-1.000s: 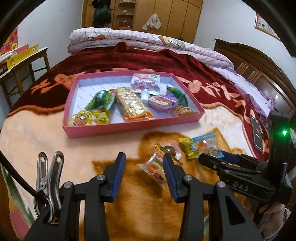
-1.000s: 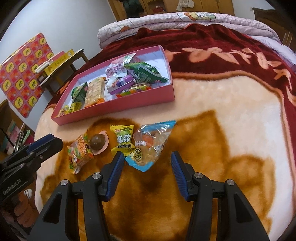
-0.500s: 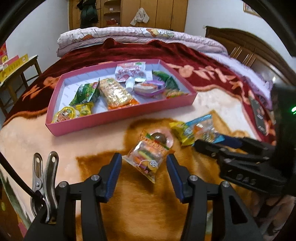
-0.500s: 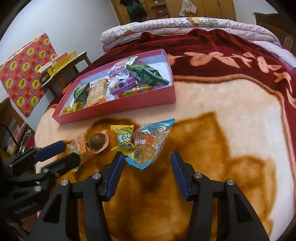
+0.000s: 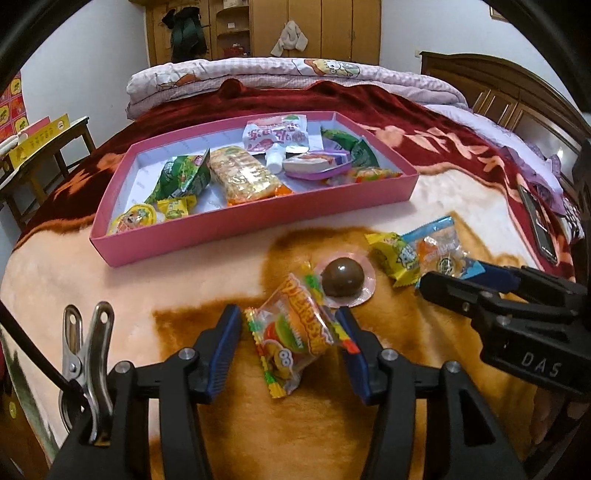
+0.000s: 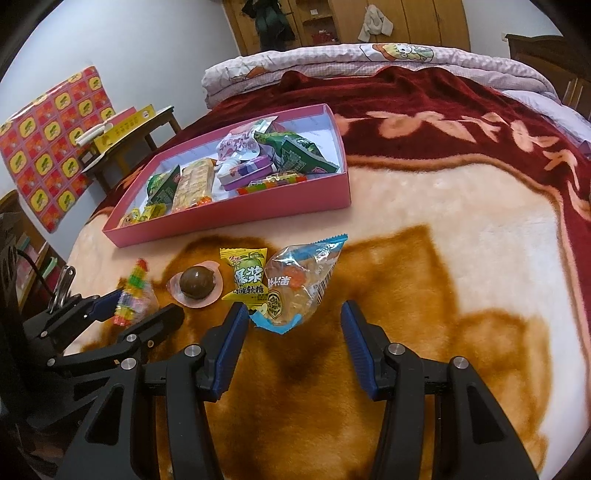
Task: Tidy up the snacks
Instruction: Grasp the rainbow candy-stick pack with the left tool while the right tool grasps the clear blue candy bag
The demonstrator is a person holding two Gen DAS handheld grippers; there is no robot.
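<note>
Gummies (image 5: pixel 291 338) between jaws (just opening) — untouched.

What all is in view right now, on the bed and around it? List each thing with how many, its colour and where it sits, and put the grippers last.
Pink tray: one, pink walls, on the blanket, holding about ten mixed snack packets.
Burger gummy packet: one, orange and clear, on the blanket between the left gripper's fingers.
Chocolate ball cup: one, brown on pink, beside the burger packet.
Yellow candy: one, yellow-green, right of the ball.
Blue-edged clear packet: one, ahead of the right gripper.
Blanket: one, cream, brown, dark red.
Folded quilt: one, pale pink, far end.
Wooden table: one, left.
Wardrobe: one, wood, back wall.
Left gripper: black, blue pads, open, jaws just opening.
Right gripper: open, empty.
</note>
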